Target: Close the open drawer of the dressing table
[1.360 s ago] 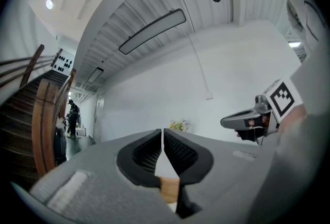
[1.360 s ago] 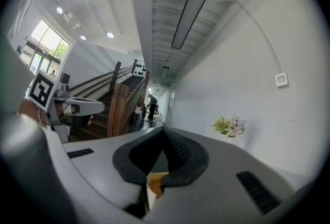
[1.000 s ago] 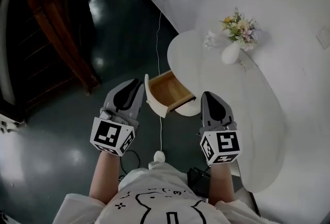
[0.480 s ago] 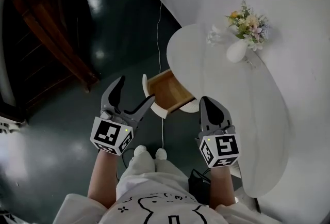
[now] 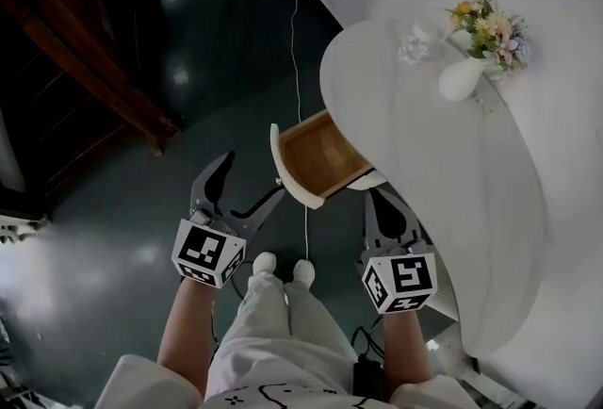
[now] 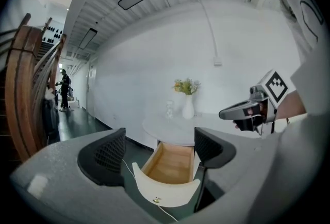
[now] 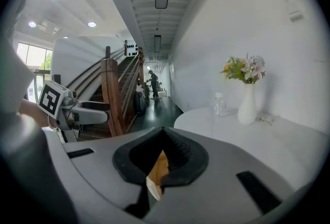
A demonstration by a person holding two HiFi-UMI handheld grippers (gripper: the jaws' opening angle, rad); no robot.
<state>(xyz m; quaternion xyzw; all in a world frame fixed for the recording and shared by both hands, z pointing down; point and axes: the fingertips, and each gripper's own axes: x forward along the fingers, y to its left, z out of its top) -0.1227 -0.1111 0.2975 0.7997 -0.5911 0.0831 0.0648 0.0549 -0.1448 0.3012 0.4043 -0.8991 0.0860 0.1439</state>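
Both grippers have lowered toward the pulled-out, wood-lined, white-fronted drawer of the round white dressing table, left gripper jaws newly spread wide and empty near its front, right gripper jaws together beside it, so the closing push appears imminent.

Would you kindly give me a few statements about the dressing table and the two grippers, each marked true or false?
1. The drawer of the dressing table is pulled out. True.
2. The left gripper is clamped on the drawer. False: its jaws stand wide apart and grip nothing.
3. The right gripper has its jaws together. True.
4. The vase lies tipped over on the floor. False: it stands upright on the dressing table, holding flowers.
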